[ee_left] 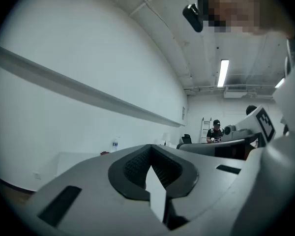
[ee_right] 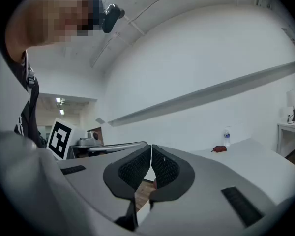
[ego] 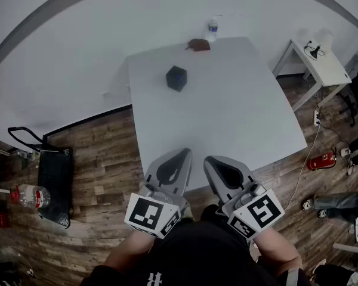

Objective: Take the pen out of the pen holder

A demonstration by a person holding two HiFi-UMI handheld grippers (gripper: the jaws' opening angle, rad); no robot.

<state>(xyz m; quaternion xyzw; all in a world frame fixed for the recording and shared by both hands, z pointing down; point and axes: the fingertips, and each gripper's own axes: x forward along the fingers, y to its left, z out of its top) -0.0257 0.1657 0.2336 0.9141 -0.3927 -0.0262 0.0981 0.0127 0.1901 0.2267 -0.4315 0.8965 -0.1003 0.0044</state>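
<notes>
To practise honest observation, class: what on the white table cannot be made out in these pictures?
Pen: in the head view the pen holder is a small dark block; no pen distinguishable.
Pen holder: absent from both gripper views; their jaws fill the foreground.
Reddish-brown thing beside the bottle: too small to identify.

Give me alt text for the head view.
Left gripper and right gripper, both shut and empty, hover at the near edge of a white table; a dark pen holder, a bottle and a brown object sit far across it.
</notes>
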